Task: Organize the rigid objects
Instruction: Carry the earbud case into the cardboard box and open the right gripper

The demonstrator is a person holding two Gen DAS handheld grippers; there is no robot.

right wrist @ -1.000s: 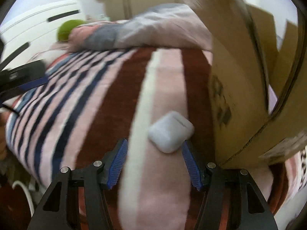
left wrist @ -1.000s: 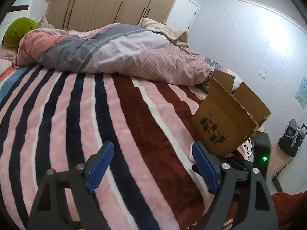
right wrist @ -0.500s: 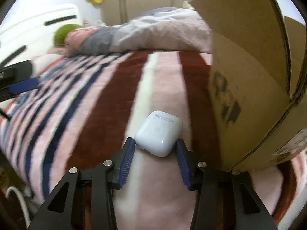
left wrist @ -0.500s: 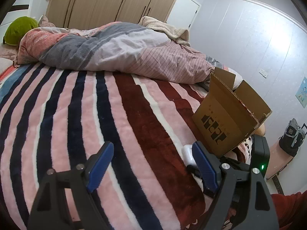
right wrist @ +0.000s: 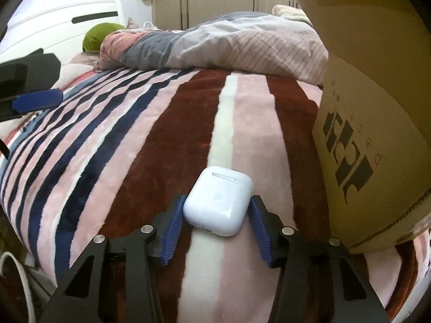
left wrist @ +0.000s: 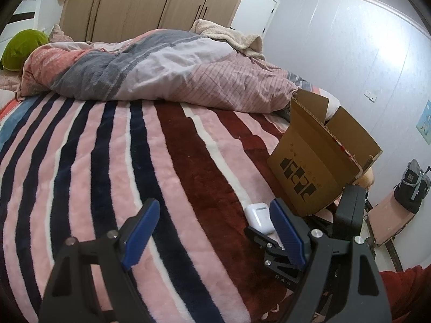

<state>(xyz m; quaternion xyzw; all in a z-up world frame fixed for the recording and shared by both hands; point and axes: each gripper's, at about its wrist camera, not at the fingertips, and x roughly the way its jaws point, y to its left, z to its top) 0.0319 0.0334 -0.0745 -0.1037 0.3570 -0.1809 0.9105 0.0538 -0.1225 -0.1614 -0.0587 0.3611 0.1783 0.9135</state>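
Left wrist view: striped blanket point(left wrist: 167, 161) on the bed, cardboard box point(left wrist: 317, 169) at right, left gripper point(left wrist: 212, 231) jaws wide apart, holding nothing. Right wrist view: right gripper point(right wrist: 215, 223) jaws pressed on both sides of the white earbud case point(right wrist: 218, 200), case just left of the box point(right wrist: 377, 123).

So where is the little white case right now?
The white earbud case lies on the striped blanket, between the right gripper's blue fingers, just left of the cardboard box in the right wrist view.
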